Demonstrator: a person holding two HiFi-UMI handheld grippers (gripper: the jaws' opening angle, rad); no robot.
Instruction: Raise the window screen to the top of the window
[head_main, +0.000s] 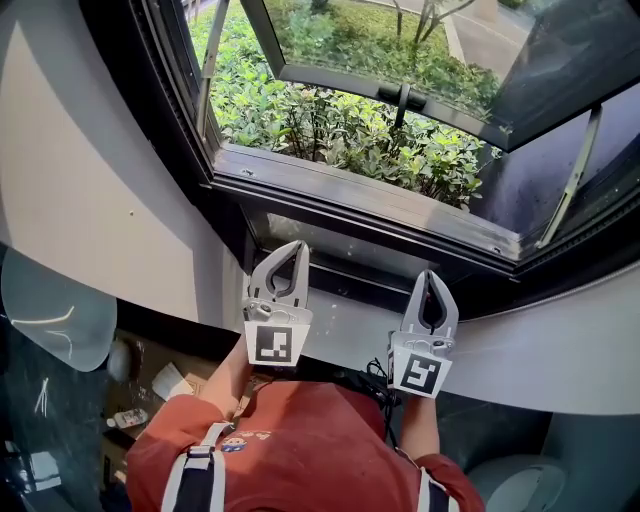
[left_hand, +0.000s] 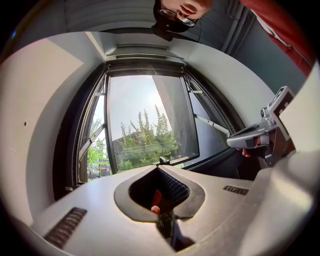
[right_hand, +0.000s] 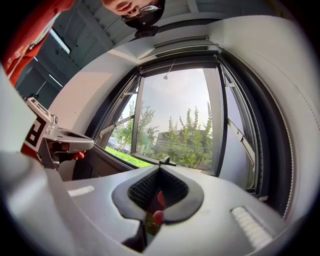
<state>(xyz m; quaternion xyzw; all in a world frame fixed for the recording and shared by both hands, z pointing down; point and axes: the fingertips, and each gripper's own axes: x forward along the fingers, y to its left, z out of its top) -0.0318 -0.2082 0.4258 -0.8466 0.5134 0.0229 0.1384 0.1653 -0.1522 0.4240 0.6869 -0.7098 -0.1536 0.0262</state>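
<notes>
The window (head_main: 370, 205) has a dark frame, and its glass sash (head_main: 400, 60) is swung outward over green shrubs. I see no mesh across the opening. A housing (left_hand: 142, 50) runs along the top of the frame, and a thin cord (right_hand: 169, 70) hangs from it. My left gripper (head_main: 296, 245) is shut and empty, its tips just short of the lower frame bar. My right gripper (head_main: 428, 275) is also shut and empty, beside it to the right. Each shows in the other's view: the right gripper (left_hand: 230, 142) and the left gripper (right_hand: 90, 145).
A white sill (head_main: 350, 330) curves below the frame, with pale walls (head_main: 90, 180) on both sides. The sash handle (head_main: 401, 97) points inward and metal stays (head_main: 575, 175) brace the sash. Clutter (head_main: 150, 390) lies on the floor at lower left.
</notes>
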